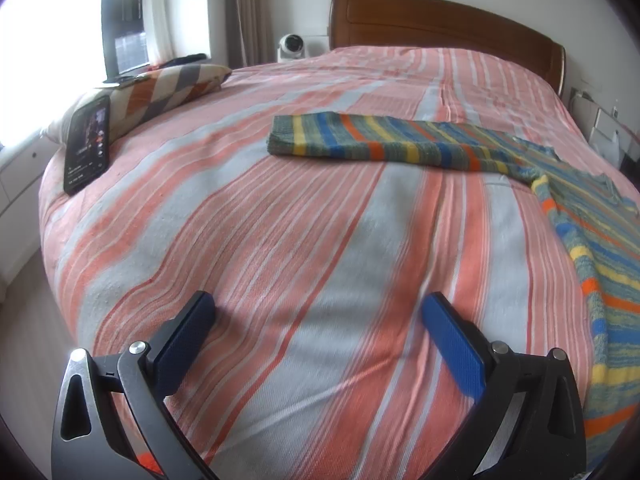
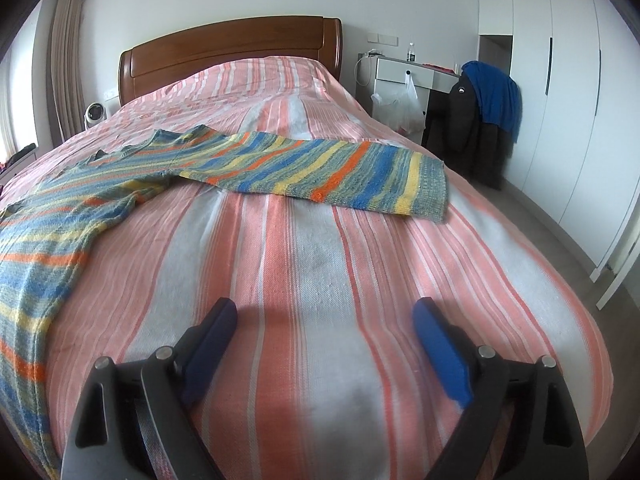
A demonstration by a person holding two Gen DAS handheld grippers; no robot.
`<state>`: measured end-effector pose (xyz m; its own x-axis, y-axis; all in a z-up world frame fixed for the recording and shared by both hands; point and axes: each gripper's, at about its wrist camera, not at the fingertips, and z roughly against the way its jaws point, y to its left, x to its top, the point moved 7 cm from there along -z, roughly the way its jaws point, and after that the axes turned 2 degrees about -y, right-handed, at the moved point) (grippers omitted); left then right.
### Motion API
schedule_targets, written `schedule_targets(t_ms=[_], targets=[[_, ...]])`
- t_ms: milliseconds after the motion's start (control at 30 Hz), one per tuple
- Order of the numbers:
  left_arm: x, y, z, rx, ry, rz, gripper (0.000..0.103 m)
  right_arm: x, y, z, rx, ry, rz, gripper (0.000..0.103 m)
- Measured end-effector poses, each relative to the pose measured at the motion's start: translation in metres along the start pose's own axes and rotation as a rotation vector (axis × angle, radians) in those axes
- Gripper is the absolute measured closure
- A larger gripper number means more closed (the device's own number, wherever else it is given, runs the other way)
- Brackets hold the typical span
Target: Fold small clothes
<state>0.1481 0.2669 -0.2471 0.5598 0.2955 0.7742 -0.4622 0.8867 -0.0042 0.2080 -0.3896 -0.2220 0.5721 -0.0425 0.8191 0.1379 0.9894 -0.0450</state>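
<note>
A knitted sweater with blue, yellow, orange and grey-green stripes (image 1: 400,142) lies spread on the bed. In the left wrist view one sleeve stretches left across the middle and the body runs down the right side. In the right wrist view the sweater (image 2: 320,168) has a sleeve reaching right and its body running down the left side. My left gripper (image 1: 318,316) is open and empty, low over the bedspread, short of the sleeve. My right gripper (image 2: 324,318) is open and empty, over the bedspread in front of the other sleeve.
The bed has a pink, orange and grey striped cover (image 1: 280,240) and a wooden headboard (image 1: 440,20). A phone (image 1: 86,144) leans on a patterned pillow (image 1: 160,92) at the left edge. A bedside table (image 2: 404,72), a chair with coats (image 2: 480,120) and a wardrobe (image 2: 560,80) stand right.
</note>
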Motion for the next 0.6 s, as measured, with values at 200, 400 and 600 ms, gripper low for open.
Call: schedule_targets(t_ms=[200,400,600], targets=[[-0.0001,0.0,0.0004,0.003,-0.002,0.002,0.0,-0.0006,0.0001,0.0005,-0.001,-0.001,0.001,0.014],[-0.0003,-0.0003,0.0001,0.002,-0.002,0.002,0.001,-0.0007,0.0,0.0005,-0.003,-0.002,0.003,0.013],[-0.0003,-0.0005,-0.0007,0.003,-0.003,0.001,0.001,-0.0014,0.0006,0.0011,-0.004,-0.001,0.003,0.013]])
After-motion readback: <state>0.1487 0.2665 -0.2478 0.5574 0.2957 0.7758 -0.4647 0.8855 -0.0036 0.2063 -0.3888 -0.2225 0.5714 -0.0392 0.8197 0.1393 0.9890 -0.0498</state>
